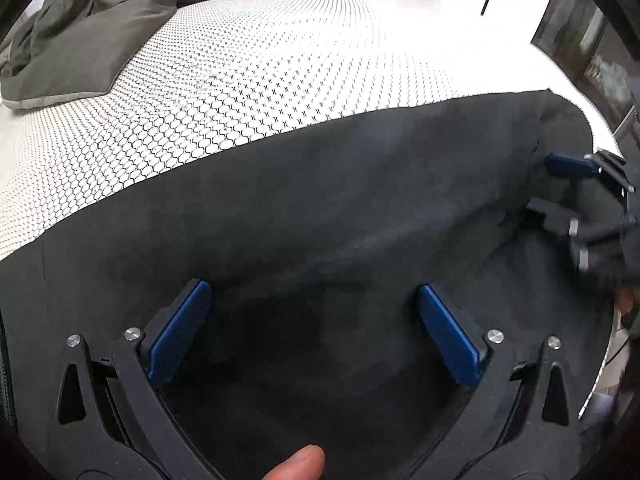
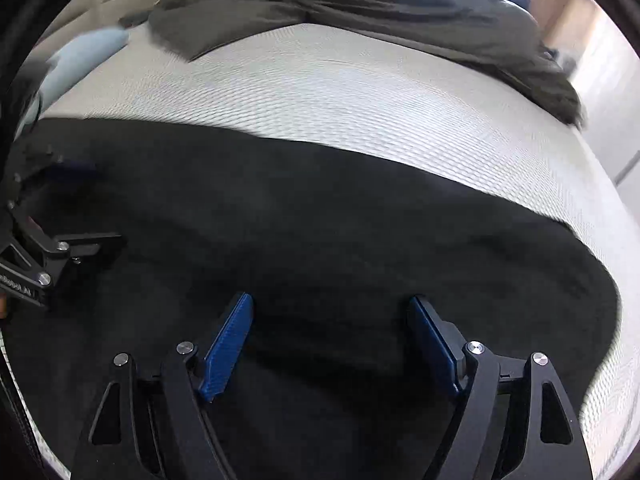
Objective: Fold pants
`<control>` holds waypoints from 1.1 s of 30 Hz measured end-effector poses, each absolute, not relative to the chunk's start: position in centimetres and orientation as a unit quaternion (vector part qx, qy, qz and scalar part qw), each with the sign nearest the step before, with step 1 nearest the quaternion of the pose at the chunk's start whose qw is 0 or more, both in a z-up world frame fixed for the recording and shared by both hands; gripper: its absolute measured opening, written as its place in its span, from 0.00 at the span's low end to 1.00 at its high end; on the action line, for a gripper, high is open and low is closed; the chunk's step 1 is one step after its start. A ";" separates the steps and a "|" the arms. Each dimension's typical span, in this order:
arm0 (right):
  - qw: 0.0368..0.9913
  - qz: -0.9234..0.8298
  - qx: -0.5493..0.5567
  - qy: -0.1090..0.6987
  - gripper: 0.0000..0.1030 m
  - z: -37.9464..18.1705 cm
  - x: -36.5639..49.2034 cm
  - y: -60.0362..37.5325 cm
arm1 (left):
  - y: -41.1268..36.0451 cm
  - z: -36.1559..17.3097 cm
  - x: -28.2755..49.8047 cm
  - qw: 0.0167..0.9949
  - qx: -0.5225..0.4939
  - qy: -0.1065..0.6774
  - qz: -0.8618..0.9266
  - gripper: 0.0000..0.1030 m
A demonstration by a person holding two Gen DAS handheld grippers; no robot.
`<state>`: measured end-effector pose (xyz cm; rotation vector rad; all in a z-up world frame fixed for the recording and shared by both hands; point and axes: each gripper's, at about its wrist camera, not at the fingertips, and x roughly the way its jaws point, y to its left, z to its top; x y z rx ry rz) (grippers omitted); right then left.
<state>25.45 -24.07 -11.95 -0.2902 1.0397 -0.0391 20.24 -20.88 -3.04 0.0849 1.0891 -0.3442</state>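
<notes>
The black pants (image 1: 320,208) lie spread flat on the white patterned mattress (image 1: 240,80), filling the near half of both views (image 2: 320,220). My left gripper (image 1: 314,292) is open just above the cloth, its blue pads wide apart and holding nothing. My right gripper (image 2: 332,304) is open too, over the pants with nothing between its pads. In the left wrist view the right gripper (image 1: 552,188) shows at the right edge of the pants. In the right wrist view the left gripper (image 2: 92,208) shows at the left edge.
A dark olive blanket (image 1: 120,12) is bunched at the far side of the mattress (image 2: 360,0). A light blue pillow (image 2: 80,56) lies at the far left. A thumb tip (image 1: 300,462) shows at the bottom. A wall and a wooden panel (image 2: 560,12) stand at the far right.
</notes>
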 end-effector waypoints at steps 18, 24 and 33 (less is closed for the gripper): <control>0.908 -0.103 -0.078 0.398 0.79 -8.7 26.3 -23.9 | -21.9 -1.9 21.6 0.854 0.041 0.495 -0.151 0.99; 0.872 -0.018 -0.129 0.472 0.71 -14.9 32.7 -18.5 | -21.5 -3.0 22.7 0.849 0.038 0.508 -0.141 1.00; 0.839 -0.247 -0.135 0.466 0.71 -17.9 31.2 -28.0 | -21.5 -3.6 22.9 0.850 0.033 0.508 -0.137 1.00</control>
